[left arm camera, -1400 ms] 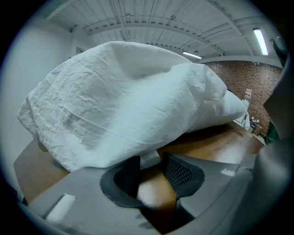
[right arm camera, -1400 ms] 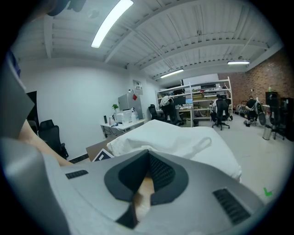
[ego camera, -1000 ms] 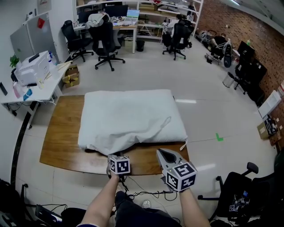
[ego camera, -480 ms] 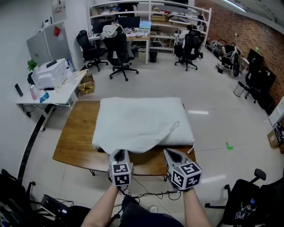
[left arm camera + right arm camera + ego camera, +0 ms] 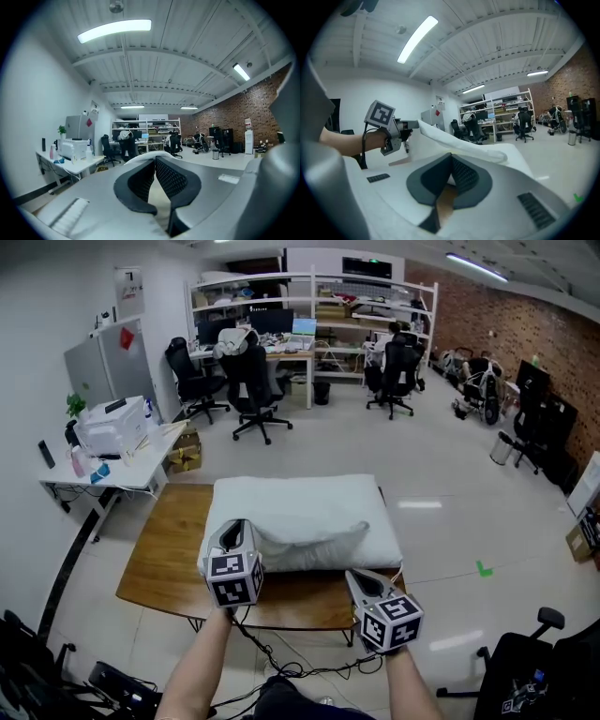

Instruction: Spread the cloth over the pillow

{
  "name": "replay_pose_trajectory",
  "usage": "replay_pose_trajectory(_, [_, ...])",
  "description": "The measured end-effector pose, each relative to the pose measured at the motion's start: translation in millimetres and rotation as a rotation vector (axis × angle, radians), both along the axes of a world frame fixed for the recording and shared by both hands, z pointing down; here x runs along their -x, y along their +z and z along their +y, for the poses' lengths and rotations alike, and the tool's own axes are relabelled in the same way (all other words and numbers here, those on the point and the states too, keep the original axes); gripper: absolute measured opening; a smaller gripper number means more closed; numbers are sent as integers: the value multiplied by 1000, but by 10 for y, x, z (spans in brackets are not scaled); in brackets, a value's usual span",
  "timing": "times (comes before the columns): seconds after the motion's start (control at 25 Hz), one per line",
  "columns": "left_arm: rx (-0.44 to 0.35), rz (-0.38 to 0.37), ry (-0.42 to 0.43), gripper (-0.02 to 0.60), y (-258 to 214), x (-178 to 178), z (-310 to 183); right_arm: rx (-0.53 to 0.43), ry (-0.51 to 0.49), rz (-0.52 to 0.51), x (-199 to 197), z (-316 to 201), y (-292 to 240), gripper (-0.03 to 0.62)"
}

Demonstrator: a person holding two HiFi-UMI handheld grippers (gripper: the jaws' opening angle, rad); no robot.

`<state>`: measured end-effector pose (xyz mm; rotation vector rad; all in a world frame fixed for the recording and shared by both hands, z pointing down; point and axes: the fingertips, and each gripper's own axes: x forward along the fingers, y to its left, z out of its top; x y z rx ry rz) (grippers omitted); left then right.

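- Head view: the left gripper (image 5: pixel 233 526) was clamped on the thin white cloth (image 5: pixel 305 538) at the seven o'clock corner of the plump white pillow (image 5: pixel 380 549), and held high, probably to draw the edge across.
- Left gripper view: pale fabric (image 5: pixel 156 197) sat pinched between its jaws.
- Right gripper view: the right gripper (image 5: pixel 451 169), at five o'clock, was closed on nothing, likely waiting to take the other corner.

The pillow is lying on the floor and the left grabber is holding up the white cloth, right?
Not quite. The pillow lies on a brown wooden table, not on the floor, as the head view shows. The left gripper does hold up the white cloth.
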<state>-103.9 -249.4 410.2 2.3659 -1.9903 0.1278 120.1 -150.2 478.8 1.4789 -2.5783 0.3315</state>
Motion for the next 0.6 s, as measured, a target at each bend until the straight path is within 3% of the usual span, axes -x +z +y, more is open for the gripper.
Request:
replay_pose_trajectory(0.4, [-43,16,-16,20,-452,325,-725,1,75,12,-119,-516,4,9])
replay_pose_trajectory(0.6, [-27,12,-29,20,-539,509,-1160,18,128,12,-140,-776,127,9])
